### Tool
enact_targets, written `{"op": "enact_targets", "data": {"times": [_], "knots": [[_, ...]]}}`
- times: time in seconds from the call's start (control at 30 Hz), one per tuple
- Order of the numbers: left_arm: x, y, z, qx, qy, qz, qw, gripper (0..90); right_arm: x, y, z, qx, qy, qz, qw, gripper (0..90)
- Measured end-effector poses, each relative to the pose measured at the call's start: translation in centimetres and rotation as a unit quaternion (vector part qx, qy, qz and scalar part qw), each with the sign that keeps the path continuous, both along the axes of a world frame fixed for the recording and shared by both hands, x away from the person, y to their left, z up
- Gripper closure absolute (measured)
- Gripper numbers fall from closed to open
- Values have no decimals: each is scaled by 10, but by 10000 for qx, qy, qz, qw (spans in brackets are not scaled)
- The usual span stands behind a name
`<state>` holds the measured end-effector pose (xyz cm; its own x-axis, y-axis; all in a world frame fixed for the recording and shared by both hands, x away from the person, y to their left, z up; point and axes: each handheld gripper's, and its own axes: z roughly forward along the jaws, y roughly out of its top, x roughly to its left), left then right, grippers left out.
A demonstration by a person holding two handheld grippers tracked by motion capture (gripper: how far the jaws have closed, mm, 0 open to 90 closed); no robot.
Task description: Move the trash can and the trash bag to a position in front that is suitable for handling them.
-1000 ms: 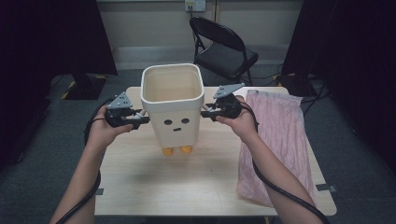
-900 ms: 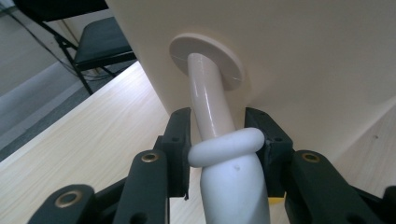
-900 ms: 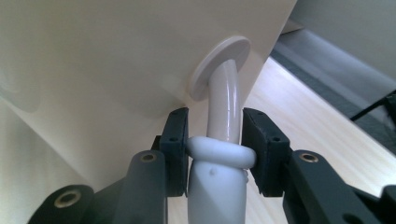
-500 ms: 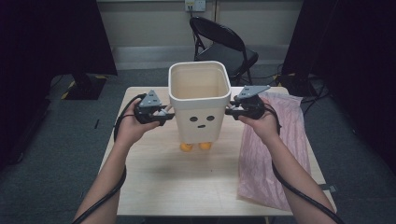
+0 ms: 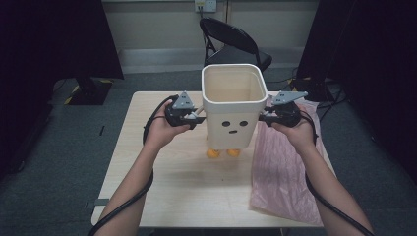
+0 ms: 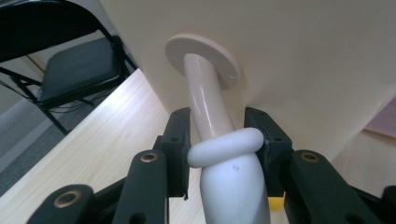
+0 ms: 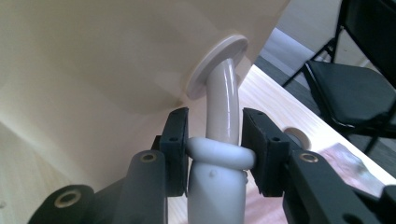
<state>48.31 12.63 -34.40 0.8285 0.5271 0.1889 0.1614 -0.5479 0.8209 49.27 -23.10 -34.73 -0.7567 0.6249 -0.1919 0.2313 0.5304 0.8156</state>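
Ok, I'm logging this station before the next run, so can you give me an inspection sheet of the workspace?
Surface: light wooden table, bare at front left.
Job's things: cream bin with a face and orange feet, upright, held by its side arms.
Clutter: pink plastic sheet along the right edge.
Grippers: left gripper and right gripper each shut on an arm.
Cables: black cable trails from each gripper.
Surroundings: black folding chair behind, grey floor.

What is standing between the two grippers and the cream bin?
Nothing visible. The left gripper is shut on the bin's left arm-shaped handle, the right gripper on its right handle; the bin sits between them.
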Motion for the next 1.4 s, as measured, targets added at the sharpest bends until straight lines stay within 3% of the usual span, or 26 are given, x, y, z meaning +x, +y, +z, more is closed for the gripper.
{"op": "enact_targets", "data": {"times": [0.27, 0.5, 0.7, 0.77, 0.8, 0.83, 0.87, 0.9, 0.97, 1.03, 1.1, 1.17, 1.4], "knots": [[3, -21, 1, 21, 22, -128, 9999, 627, -2, -18, 1, -70, -16, -102, 9999, 624], [6, -27, -3, -136, 96, -169, 9997, 627, -5, -25, 3, -171, -68, -183, 9997, 625], [5, -33, 0, -105, 91, -224, 9997, 626, -6, -33, -2, -22, 79, -241, 9997, 621], [5, -34, 1, -130, 160, -181, 9996, 625, -8, -34, -3, -85, 4, -212, 9997, 614], [5, -35, 2, -136, 191, -139, 9996, 624, -9, -36, -4, 65, 105, -231, 9997, 557], [5, -34, 2, -127, 232, -142, 9995, 595, -10, -39, -6, 123, 152, -347, 9992, 376], [5, -33, 2, -139, 309, -143, 9993, 522, -11, -40, -8, 115, 185, -357, 9991, 320], [5, -32, 3, -125, 394, -75, 9991, 522, -11, -40, -8, 115, 185, -357, 9991, 320], [3, -28, 3, -132, 509, 26, 9986, 297, -15, -46, -17, 51, 321, -468, 9984, 233], [0, -22, 2, -34, 571, 23, 9984, 287, -17, -48, -20, 46, 380, -465, 9982, 224], [-3, -17, -2, 29, 689, 26, 9976, 244, -20, -53, -33, 201, 690, -525, 9960, 193], [-6, -9, -10, 71, 827, 35, 9965, 232, -23, -56, -46, 272, 858, -549, 9944, 180], [-11, 8, -38, 117, 1276, 203, 9915, 182, -41, -54, -92, 281, 1182, -488, 9914, 145]]}}
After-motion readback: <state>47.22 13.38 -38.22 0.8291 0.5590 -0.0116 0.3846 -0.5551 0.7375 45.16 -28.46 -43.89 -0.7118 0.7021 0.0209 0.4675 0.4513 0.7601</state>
